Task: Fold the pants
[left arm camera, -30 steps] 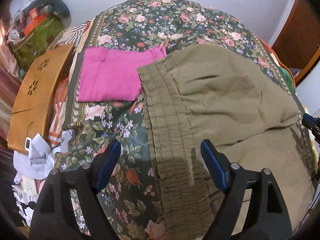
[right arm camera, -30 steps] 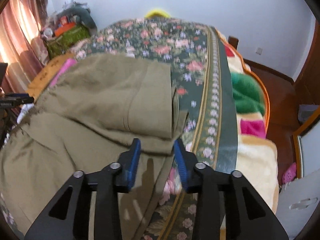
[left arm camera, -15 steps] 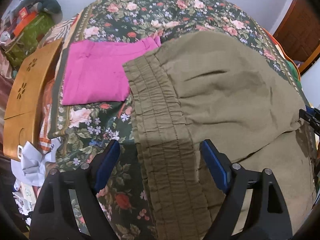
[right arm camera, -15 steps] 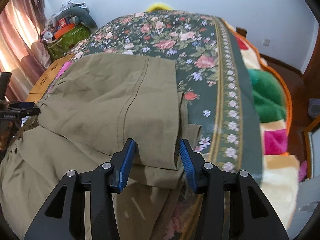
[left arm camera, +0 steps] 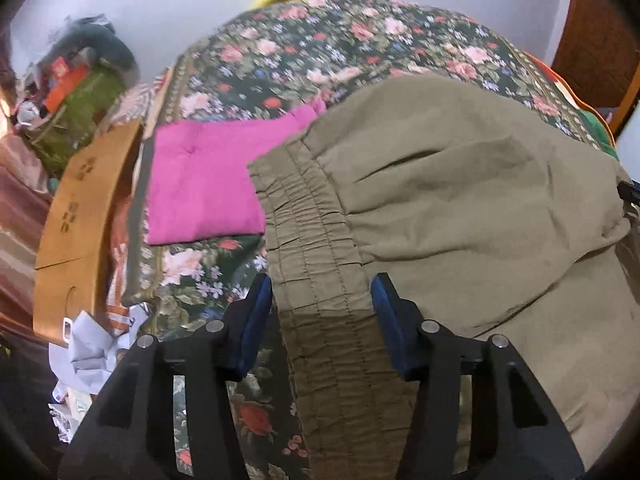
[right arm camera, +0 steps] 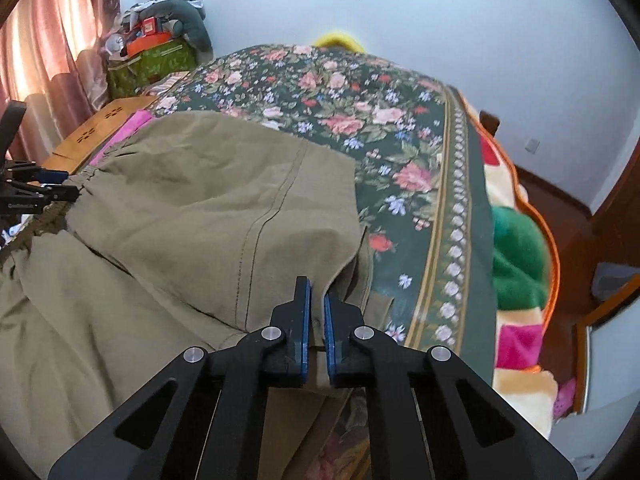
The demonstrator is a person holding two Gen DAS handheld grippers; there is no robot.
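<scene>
Olive pants [left arm camera: 460, 200] lay across the floral bed [left arm camera: 340, 48], beside a pink folded cloth [left arm camera: 204, 180]. The left gripper [left arm camera: 322, 300] was closing around the gathered waistband (pads apart from it); the right gripper [right arm camera: 316, 300] pinched the pants' folded edge.

1. Pants [left arm camera: 460, 200]: olive-khaki, plain (darker stitch lines along the gathered waistband).
2. Bedspread [right arm camera: 340, 92]: dark green with pink and red roses, small blue flowers, and a pale dotted border stripe.
3. Folded cloth [left arm camera: 204, 180]: solid magenta.
4. Gripper pads [right arm camera: 305, 320]: blue on black frames.
5. Blanket [right arm camera: 516, 252]: green, cream, pink patches, orange edging.
</scene>
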